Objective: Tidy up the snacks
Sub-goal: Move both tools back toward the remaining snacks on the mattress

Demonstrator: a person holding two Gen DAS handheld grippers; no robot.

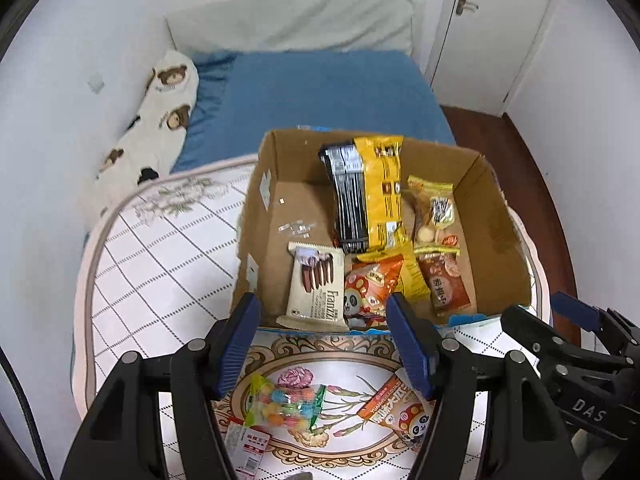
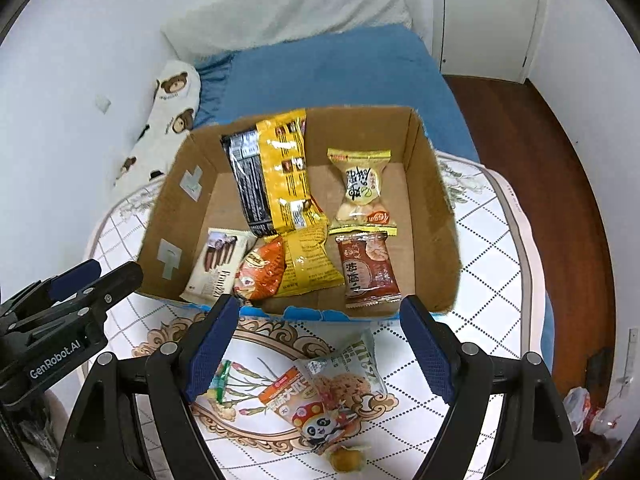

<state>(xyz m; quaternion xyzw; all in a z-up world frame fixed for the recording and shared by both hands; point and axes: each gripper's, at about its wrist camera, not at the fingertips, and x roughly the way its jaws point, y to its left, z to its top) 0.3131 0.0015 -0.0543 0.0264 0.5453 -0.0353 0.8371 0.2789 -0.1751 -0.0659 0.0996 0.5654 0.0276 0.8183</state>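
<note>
An open cardboard box [image 1: 500, 216] [image 2: 432, 208] sits on a patterned mat and holds several snack packs: a yellow and black bag [image 1: 372, 192] [image 2: 276, 176], a Franzzi wafer pack [image 1: 316, 288] [image 2: 218, 264], an orange panda pack [image 1: 370, 288] [image 2: 262, 270] and a brown pack [image 1: 446, 284] [image 2: 370, 270]. In front of the box lie a colourful candy bag [image 1: 284, 402], an orange panda pack [image 1: 404, 412] [image 2: 310, 410] and a grey-green cookie pack [image 2: 352, 376]. My left gripper [image 1: 324, 346] is open and empty above the candy bag. My right gripper [image 2: 320, 350] is open and empty above the panda and cookie packs.
The mat [image 1: 160, 264] [image 2: 480, 288] lies on a bed with a blue sheet [image 1: 320, 92] [image 2: 340, 72]. A bear-print pillow [image 1: 156, 128] [image 2: 168, 120] lies by the left wall. A small round yellow-brown snack [image 2: 346, 458] and a red-labelled packet [image 1: 246, 442] lie at the mat's near edge.
</note>
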